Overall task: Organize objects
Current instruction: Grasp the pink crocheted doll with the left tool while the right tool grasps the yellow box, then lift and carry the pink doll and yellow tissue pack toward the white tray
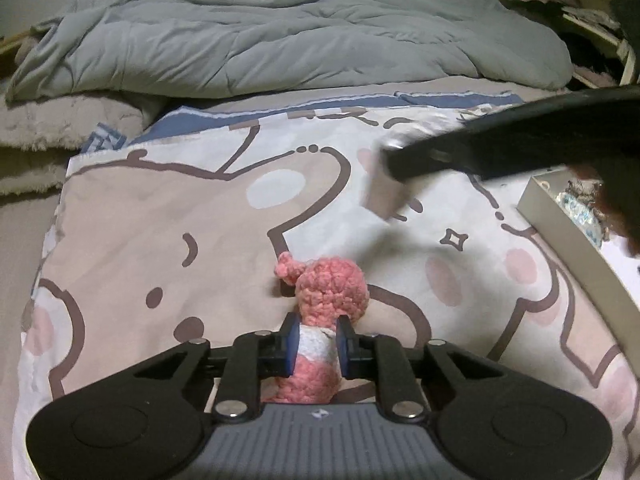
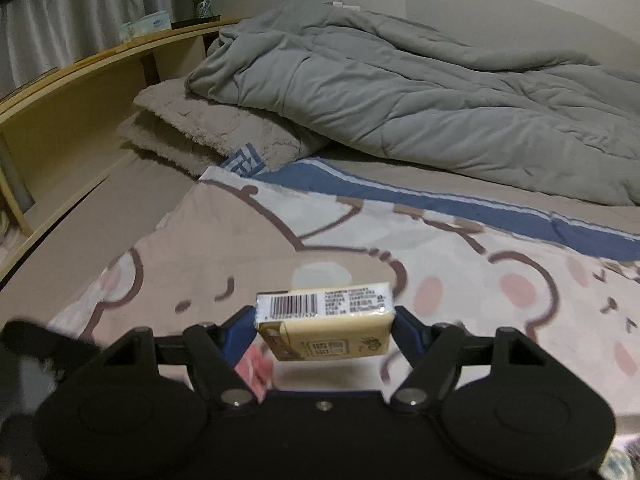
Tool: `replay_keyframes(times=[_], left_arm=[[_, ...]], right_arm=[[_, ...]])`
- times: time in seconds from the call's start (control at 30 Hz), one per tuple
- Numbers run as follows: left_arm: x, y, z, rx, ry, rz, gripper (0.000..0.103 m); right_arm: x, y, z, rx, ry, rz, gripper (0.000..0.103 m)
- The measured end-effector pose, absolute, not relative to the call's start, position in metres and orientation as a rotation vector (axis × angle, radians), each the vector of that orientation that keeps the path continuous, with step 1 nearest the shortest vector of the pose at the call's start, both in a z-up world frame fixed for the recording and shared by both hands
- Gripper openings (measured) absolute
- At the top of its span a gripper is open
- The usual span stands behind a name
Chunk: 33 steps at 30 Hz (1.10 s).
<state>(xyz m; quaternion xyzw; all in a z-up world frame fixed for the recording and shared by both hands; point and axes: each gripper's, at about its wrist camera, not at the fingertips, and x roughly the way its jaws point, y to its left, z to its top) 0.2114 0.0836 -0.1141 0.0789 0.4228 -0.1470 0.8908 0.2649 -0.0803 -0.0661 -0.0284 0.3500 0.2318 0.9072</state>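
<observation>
A bed carries a cartoon-bear sheet (image 1: 160, 220), a rumpled grey duvet (image 1: 280, 36) and a wooden headboard shelf (image 2: 100, 60). The left gripper (image 1: 316, 344) clamps a pink-and-white crochet toy (image 1: 324, 292) above the sheet; the right gripper (image 2: 326, 322) clamps a yellow tissue pack (image 2: 326, 320) with a barcode.

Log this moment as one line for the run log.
left gripper: shut on pink crochet toy | right gripper: shut on tissue pack | over cartoon blanket

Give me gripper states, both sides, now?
Left gripper: shut on the pink crochet toy.
Right gripper: shut on the yellow tissue pack.
</observation>
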Motion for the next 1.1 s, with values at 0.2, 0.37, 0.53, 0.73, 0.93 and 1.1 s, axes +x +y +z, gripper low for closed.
replay_keyframes(times=[0.2,0.37,0.53,0.73,0.93,1.1], left_arm=[[0.215,0.068,-0.124,0.226,0.872,-0.270,0.053],[0.219,0.056,-0.131,0.304,0.884,-0.217,0.054],[0.223,0.054,-0.133,0.352,0.911,-0.169,0.046],[0.224,0.060,-0.127,0.341,0.920,-0.138,0.030],[0.220,0.066,-0.116,0.251,0.917,-0.165,0.008],[0.214,0.067,-0.110,0.222,0.928,-0.208,0.000]], right_arm=[[0.229,-0.107,-0.069,-0.077,0.782,0.524,0.074],[0.201,-0.118,-0.082,-0.117,0.851,0.593,0.074],[0.175,-0.129,-0.096,-0.202,0.911,0.656,0.074],[0.152,-0.143,-0.111,-0.318,0.992,0.731,0.075],[0.137,-0.158,-0.122,-0.395,1.087,0.773,0.075],[0.131,-0.165,-0.122,-0.397,1.121,0.810,0.097]])
